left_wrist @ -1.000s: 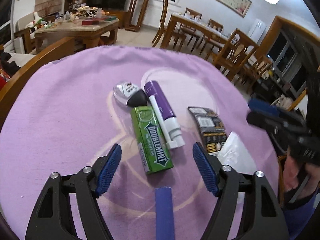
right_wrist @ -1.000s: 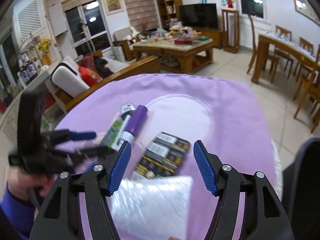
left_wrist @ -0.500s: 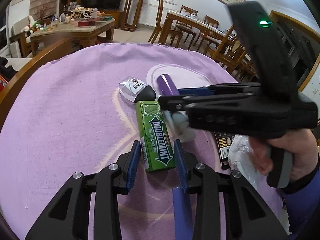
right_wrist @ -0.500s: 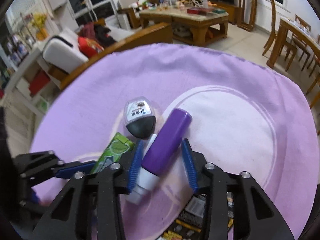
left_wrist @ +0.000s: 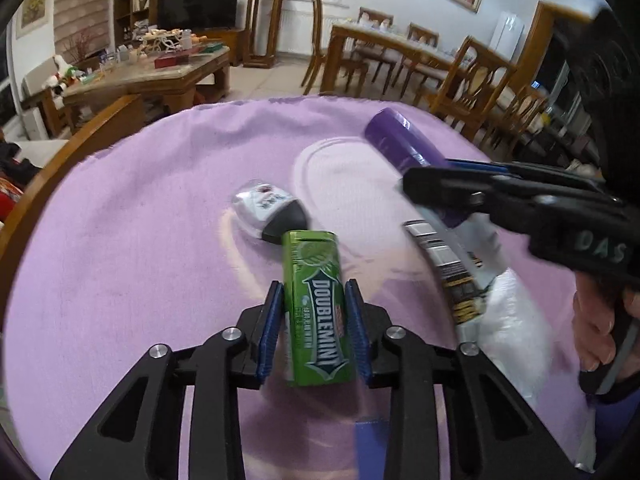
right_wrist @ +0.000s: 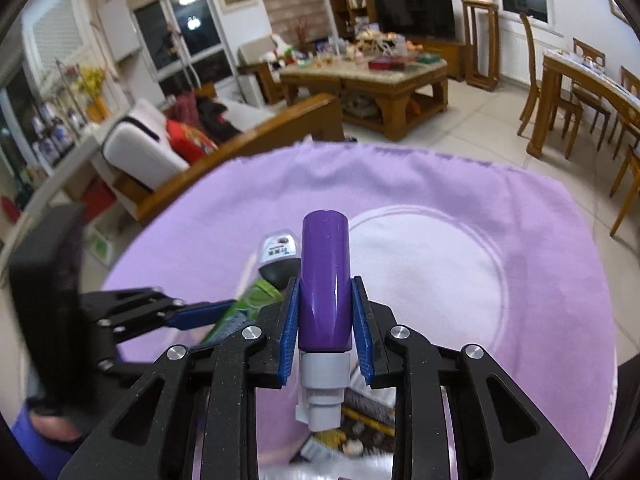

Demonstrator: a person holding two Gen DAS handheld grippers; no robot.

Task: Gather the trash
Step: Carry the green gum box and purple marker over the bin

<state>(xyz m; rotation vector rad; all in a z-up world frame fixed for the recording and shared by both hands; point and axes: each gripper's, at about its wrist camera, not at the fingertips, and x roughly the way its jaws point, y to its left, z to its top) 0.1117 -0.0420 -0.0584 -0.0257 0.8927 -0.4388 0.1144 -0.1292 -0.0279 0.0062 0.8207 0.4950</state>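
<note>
My left gripper [left_wrist: 314,324] is shut on a green Doublemint gum pack [left_wrist: 318,304], held above the purple tablecloth [left_wrist: 120,220]. My right gripper [right_wrist: 325,330] is shut on a purple tube with a white cap [right_wrist: 325,284], lifted off the cloth; the tube also shows in the left wrist view [left_wrist: 404,140]. A white and black oval case [left_wrist: 270,210] lies on the cloth ahead of the gum pack. A black and yellow packet [left_wrist: 452,260] and a clear plastic bag [left_wrist: 508,320] lie to the right, under my right gripper.
The round table ends at a wooden chair back [left_wrist: 72,140] on the left. A sofa [right_wrist: 148,148], coffee table [right_wrist: 368,76] and dining chairs [left_wrist: 472,76] stand beyond.
Both grippers closed on their items: the left on the gum pack, the right on the purple tube. Both items have lifted off the cloth.
</note>
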